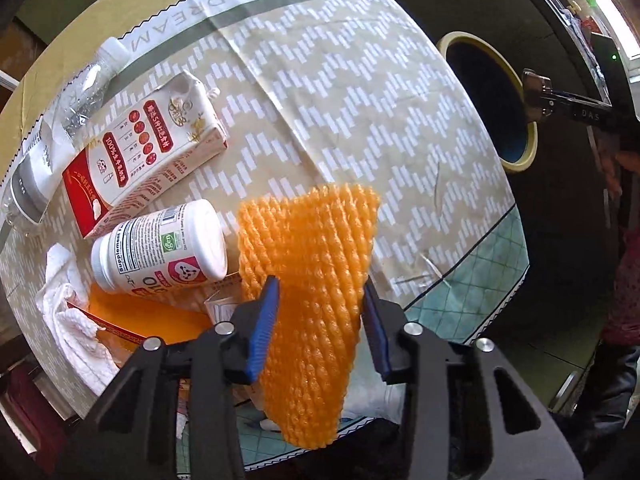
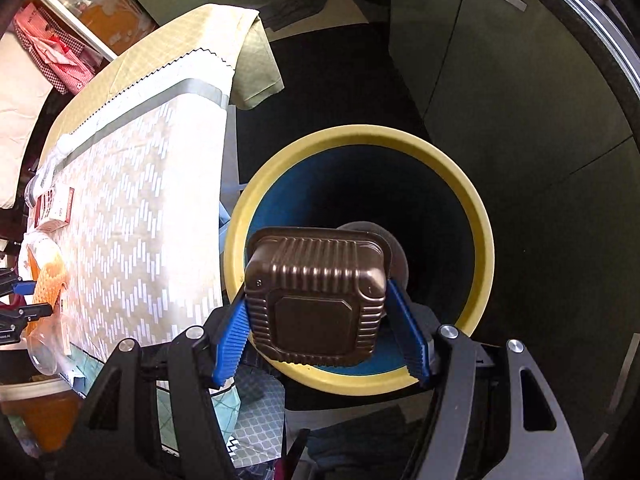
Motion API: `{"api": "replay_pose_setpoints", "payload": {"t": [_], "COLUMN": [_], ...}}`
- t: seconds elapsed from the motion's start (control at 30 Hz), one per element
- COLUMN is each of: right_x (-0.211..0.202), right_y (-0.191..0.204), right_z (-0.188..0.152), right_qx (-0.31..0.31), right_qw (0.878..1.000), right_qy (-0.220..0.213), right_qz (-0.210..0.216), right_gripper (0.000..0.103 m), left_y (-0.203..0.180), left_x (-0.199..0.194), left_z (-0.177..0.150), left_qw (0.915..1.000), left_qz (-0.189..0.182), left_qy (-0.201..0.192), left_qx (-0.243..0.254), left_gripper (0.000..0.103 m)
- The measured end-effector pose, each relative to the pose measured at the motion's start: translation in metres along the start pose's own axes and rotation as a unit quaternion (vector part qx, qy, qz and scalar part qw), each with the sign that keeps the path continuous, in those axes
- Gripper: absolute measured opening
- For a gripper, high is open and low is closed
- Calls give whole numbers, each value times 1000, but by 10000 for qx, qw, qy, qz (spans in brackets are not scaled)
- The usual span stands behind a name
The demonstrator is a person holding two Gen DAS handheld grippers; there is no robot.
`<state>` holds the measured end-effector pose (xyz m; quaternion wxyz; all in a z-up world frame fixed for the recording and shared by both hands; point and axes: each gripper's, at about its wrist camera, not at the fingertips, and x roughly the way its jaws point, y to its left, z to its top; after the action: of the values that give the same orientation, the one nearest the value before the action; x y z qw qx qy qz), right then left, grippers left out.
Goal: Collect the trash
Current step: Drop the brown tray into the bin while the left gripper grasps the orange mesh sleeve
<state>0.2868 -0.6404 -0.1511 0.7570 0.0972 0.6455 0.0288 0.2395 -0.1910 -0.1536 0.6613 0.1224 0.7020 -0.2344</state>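
Observation:
An orange foam net (image 1: 308, 248) lies at the near edge of the table, and my left gripper (image 1: 320, 280) points down with its blue pads against the net's two sides. In the right wrist view, my right gripper (image 2: 316, 290) is shut on a brown ribbed plastic tub (image 2: 316, 292). It holds the tub over the mouth of a yellow-rimmed bin (image 2: 360, 130) with a blue inside that stands on the floor beside the table. The same bin (image 1: 532, 136) shows at the right of the left wrist view.
On the patterned tablecloth (image 1: 360, 100), left of the net, lie a red and white milk carton (image 1: 148, 148), a white supplement bottle (image 1: 160, 248), a clear plastic bottle (image 1: 76, 100), crumpled white tissue (image 1: 76, 320) and an orange packet (image 1: 140, 316). Dark cabinets (image 2: 500, 80) stand behind the bin.

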Motion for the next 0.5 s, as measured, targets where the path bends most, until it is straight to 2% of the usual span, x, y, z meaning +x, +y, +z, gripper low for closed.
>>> {"api": "replay_pose_setpoints", "payload": {"t": [0.07, 0.17, 0.37, 0.47, 0.5], "right_x": [3, 10, 20, 32, 35], "right_y": [-4, -9, -21, -25, -27], "right_z": [0, -2, -3, -2, -1], "right_qx": [40, 114, 259, 308, 323], "right_qw": [10000, 9999, 9990, 9983, 9980], "right_qy": [13, 30, 24, 112, 125], "right_qz": [-35, -61, -367, -475, -528], "right_gripper": [65, 65, 65, 66, 70], "left_y": [5, 6, -4, -16, -21], "left_x": [-4, -20, -67, -87, -93], "left_z": [0, 0, -4, -2, -1], "left_qw": [9999, 9993, 9952, 9923, 9912], "left_qz": [-42, -18, -34, -70, -78], "left_qy": [-94, -371, -954, -1165, -1233], "left_qx": [-69, -35, 235, 411, 475], "left_gripper": [18, 14, 14, 14, 14]}}
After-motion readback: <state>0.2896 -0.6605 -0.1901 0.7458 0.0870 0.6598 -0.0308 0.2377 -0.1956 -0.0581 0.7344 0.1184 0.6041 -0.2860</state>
